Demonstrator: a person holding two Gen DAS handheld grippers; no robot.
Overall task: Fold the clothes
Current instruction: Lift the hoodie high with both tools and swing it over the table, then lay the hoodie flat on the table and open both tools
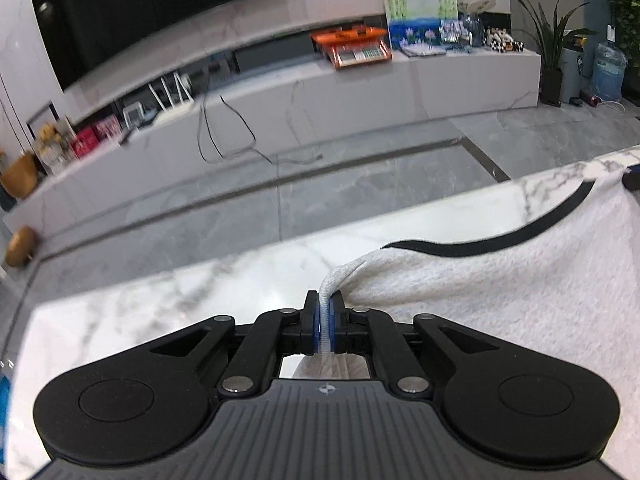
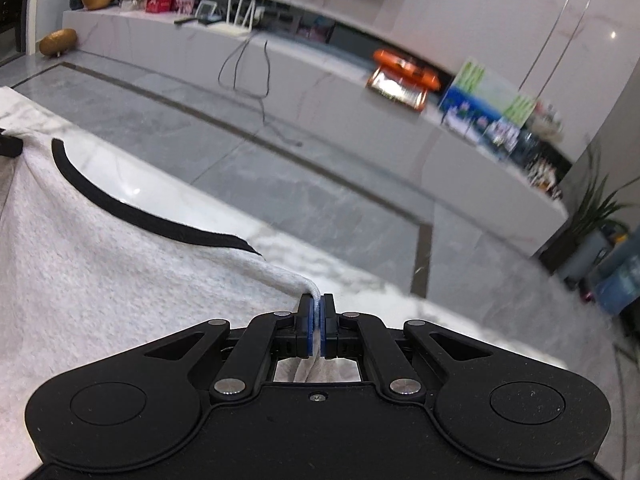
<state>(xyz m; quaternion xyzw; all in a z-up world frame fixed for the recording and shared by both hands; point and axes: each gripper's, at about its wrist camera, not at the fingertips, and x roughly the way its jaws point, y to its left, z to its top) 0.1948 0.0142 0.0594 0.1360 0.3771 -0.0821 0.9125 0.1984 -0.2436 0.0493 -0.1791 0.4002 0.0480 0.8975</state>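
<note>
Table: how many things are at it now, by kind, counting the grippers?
Garment: 1, light grey with a black collar band
Grippers: 2, left gripper and right gripper, each shut on the garment
Table: 1, white marble
Total: 4

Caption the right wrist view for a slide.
Right gripper pinches a corner of the grey garment, black-trimmed, above the marble table.

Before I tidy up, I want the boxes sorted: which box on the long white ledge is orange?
The open orange box, mid-ledge left of the pond painting; the box at the ledge's far left is red.
</note>
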